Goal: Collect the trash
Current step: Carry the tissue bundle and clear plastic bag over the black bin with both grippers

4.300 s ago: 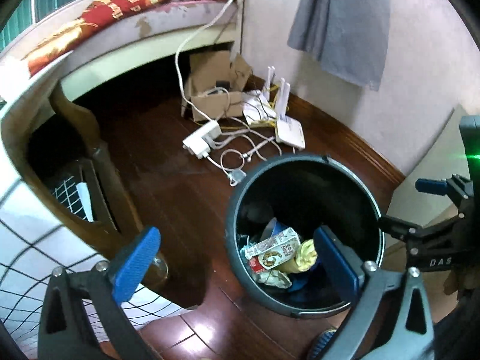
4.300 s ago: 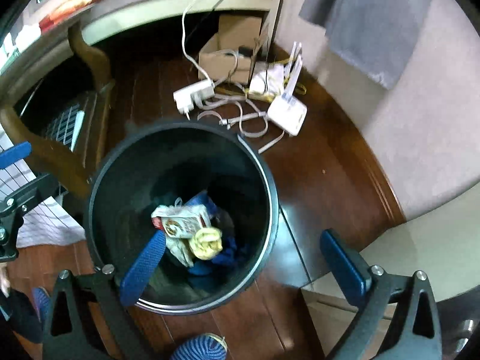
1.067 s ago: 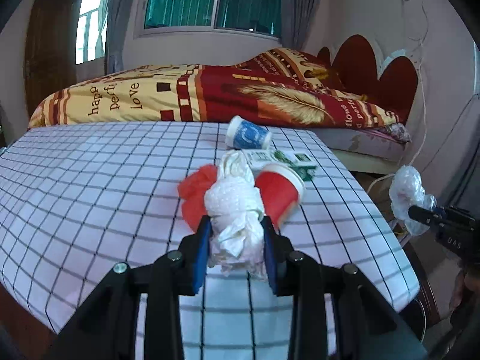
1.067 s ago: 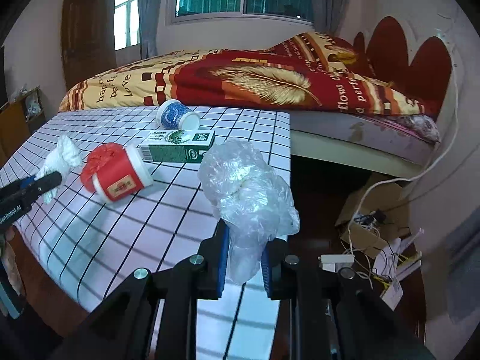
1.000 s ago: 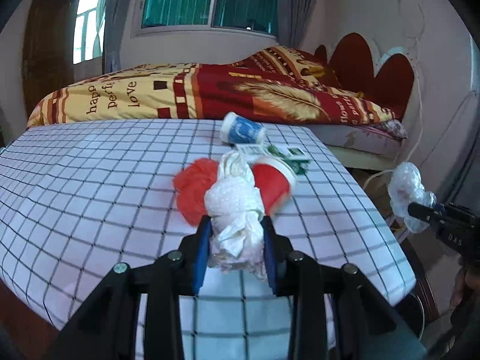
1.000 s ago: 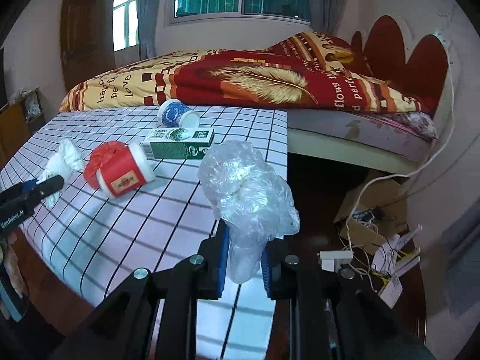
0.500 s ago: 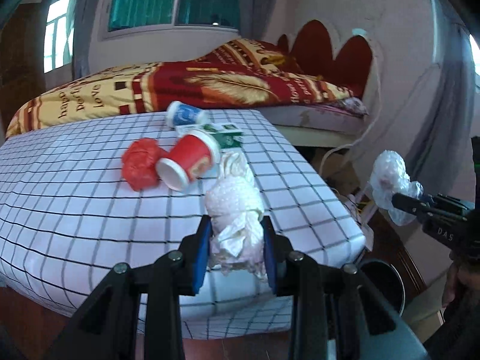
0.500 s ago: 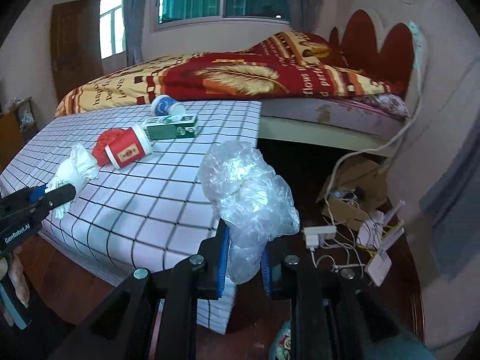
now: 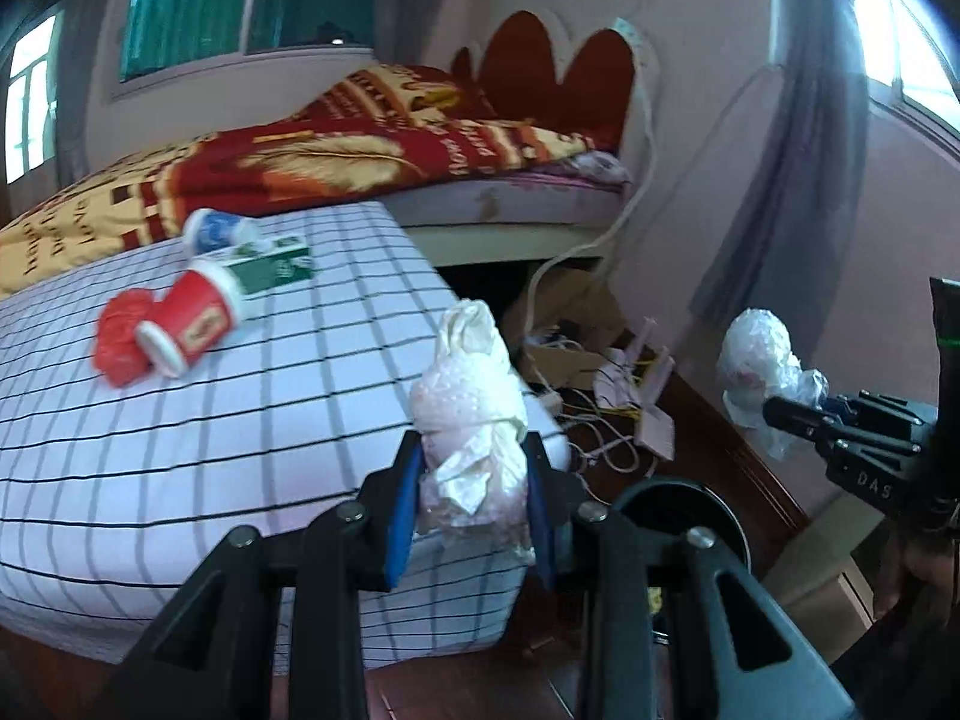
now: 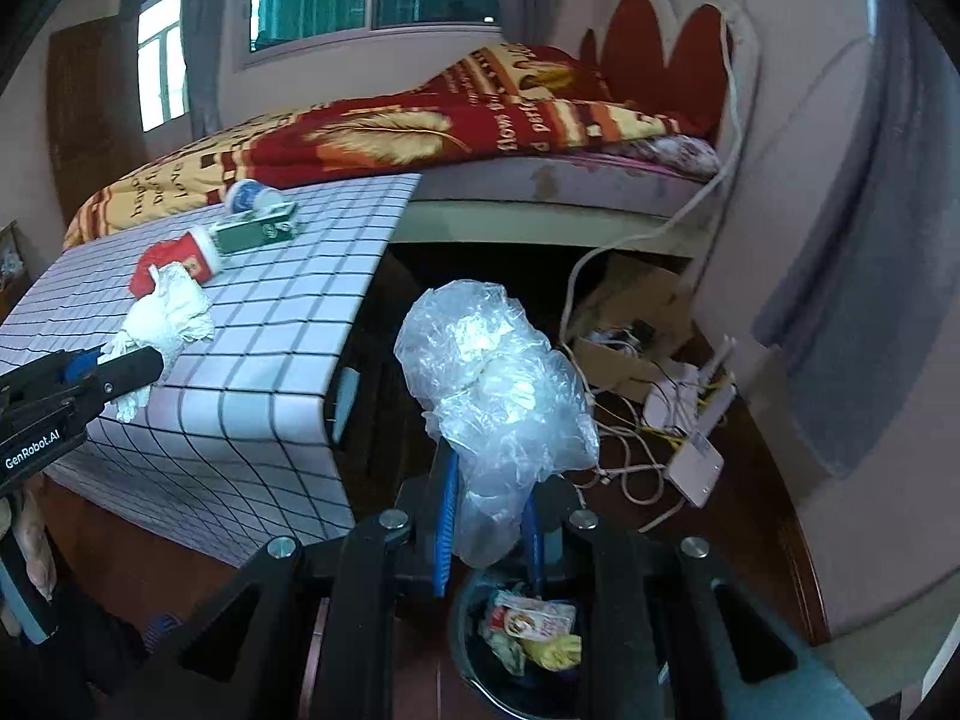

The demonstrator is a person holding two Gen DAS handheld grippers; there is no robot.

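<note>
Trash items are held in both grippers. The left gripper (image 9: 474, 513) pinches a crumpled white tissue wad (image 9: 471, 414) between its blue pads (image 9: 401, 516); the wad stands upright above the fingers, in front of the near corner of the table. The right gripper (image 10: 489, 534) pinches a crumpled clear plastic bag (image 10: 498, 384) at its lower end, and the bulk of the bag rises above the fingers.

A black trash bin (image 10: 480, 678) sits on the floor directly below the right gripper. It contains a printed carton (image 10: 534, 618), a yellow wad and other scraps. In the left wrist view the bin rim (image 9: 678, 495) shows just behind the left gripper's right finger.

Remaining items lie on the table, which is covered by a white checked cloth (image 9: 210, 420):
- a red paper cup (image 9: 192, 321) on its side, touching a red crumpled piece (image 9: 120, 339);
- a green and white carton (image 9: 270, 267) lying flat, just behind the cup;
- a blue and white cup (image 9: 216, 229) on its side, behind the carton.

Beyond the table stands a bed with a red and yellow blanket (image 10: 390, 138). On the dark wooden floor beside the bed lie a cardboard box (image 10: 624, 324), white routers (image 10: 696, 438) and tangled cables. A grey cloth (image 10: 870, 324) hangs on the pink wall at right.
</note>
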